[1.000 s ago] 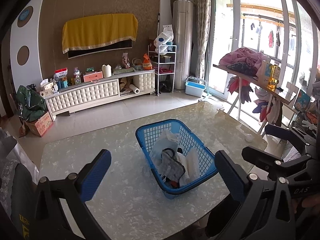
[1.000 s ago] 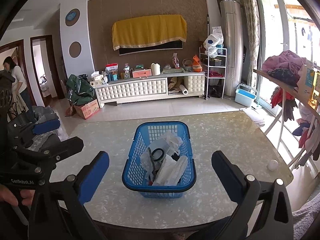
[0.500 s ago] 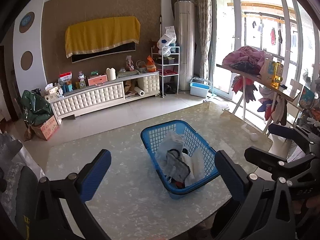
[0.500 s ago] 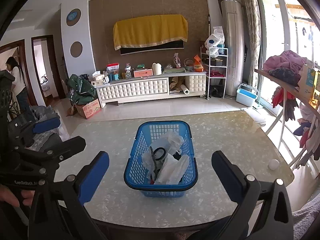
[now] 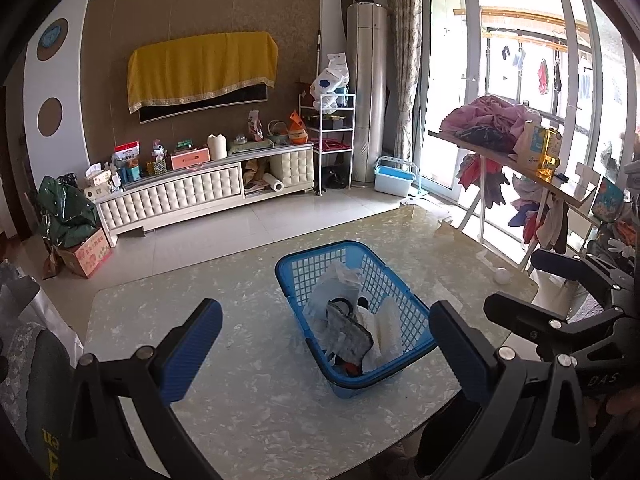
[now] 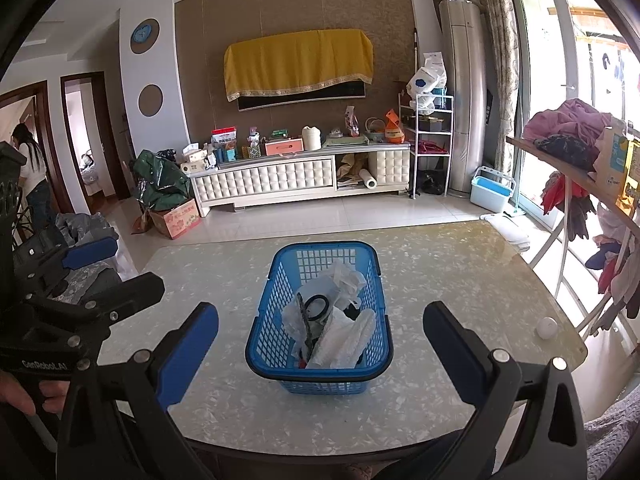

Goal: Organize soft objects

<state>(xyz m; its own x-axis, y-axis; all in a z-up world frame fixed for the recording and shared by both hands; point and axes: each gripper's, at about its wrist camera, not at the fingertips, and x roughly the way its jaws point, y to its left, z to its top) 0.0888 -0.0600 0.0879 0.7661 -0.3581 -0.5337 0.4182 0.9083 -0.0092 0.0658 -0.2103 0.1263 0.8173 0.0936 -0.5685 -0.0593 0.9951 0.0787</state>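
Soft white cloths and bags [image 6: 340, 336] lie heaped in a blue plastic lattice basket [image 6: 264, 332], with a dark ring-shaped item [image 6: 316, 303] on top of the pile. The basket stands on a pale marble-patterned tabletop [image 6: 440, 280], straight ahead of the right gripper [image 6: 320, 344] and between its blue-padded fingers [image 6: 188, 350], which are spread wide and hold nothing. From the left gripper [image 5: 326, 350] the basket [image 5: 298, 276] sits ahead and toward its right-hand finger; the grey and white soft pieces [image 5: 352, 330] fill the near end. Its jaws too are spread wide and empty, above the tabletop [image 5: 240, 280]. A small white ball [image 6: 546, 327] rests on the table well off to the right gripper's right, apart from the basket.
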